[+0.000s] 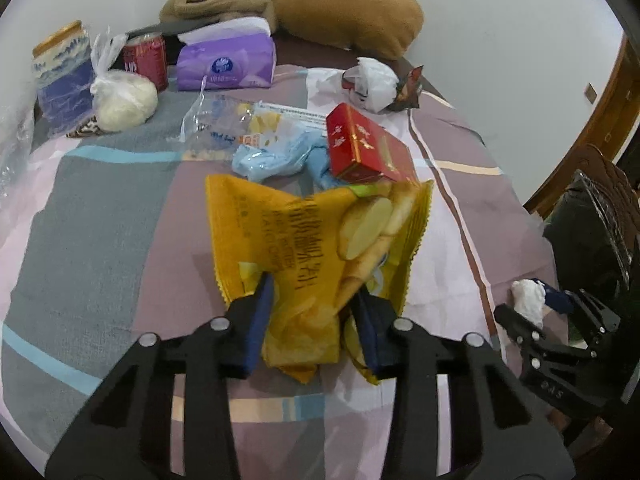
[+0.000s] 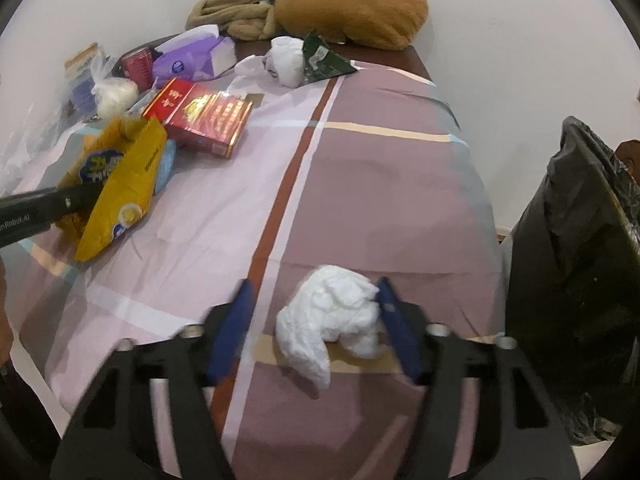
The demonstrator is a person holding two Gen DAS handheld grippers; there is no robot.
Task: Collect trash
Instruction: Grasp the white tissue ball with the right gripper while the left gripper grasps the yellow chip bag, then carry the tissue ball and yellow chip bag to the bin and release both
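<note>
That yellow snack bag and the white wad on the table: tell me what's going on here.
A person is clearing trash off a cloth-covered table with two handheld grippers. The left gripper is clamped on the crumpled yellow snack bag. The right gripper straddles a crumpled white tissue near the table's edge; one finger touches it, the other stands clear, so it is not gripped yet. A bin lined with a black bag waits beside the table. A red box and other wrappers remain.
</note>
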